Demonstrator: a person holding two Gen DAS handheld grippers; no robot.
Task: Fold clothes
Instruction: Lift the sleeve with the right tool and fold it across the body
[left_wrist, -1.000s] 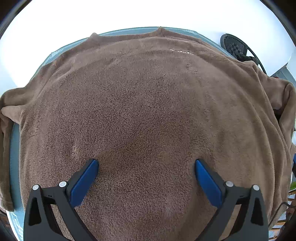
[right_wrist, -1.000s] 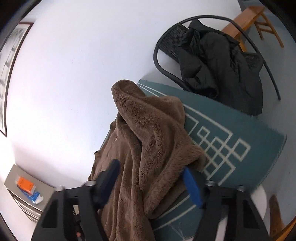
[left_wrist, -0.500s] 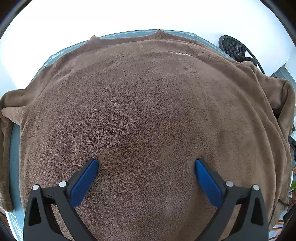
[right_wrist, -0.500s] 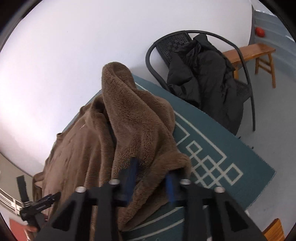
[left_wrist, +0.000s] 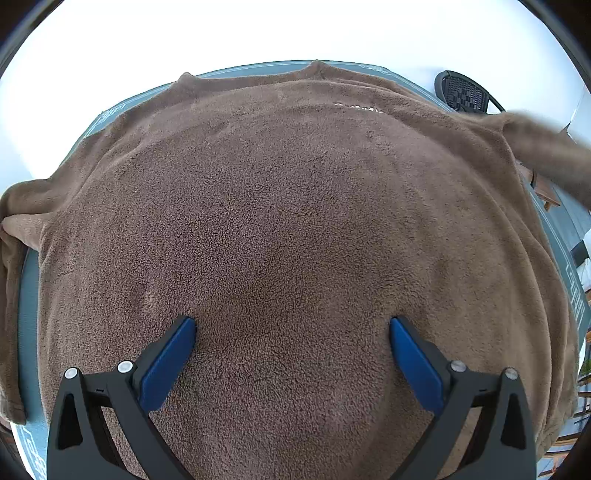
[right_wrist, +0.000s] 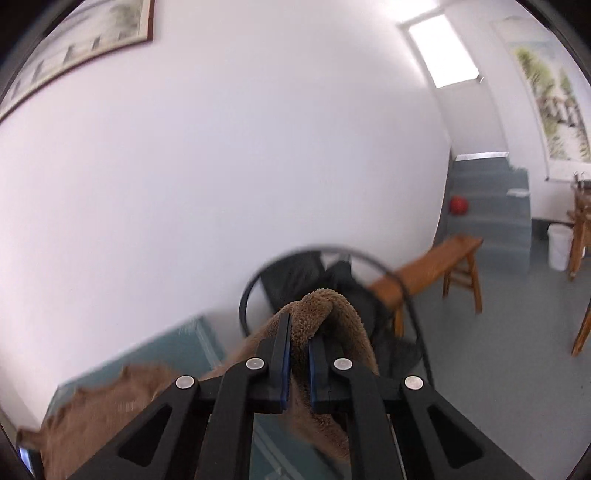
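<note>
Sleeve-folding is the step in hand: our right gripper (right_wrist: 299, 354) pinches the brown fleece sweater (left_wrist: 288, 229) by its sleeve at two o'clock, while our left gripper (left_wrist: 291, 354) stands wide over the body spread on the teal mat (left_wrist: 569, 236). Next we carry it inward.

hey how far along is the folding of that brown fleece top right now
Early on. Done: the brown fleece top lies spread flat over the teal mat, and no fold in its body shows yet. In hand: the right tool is shut on a bunch of the fleece, lifted above the mat, while the left tool rests open on the body. Left: laying that lifted part over, the other side, then the body folds.
</note>
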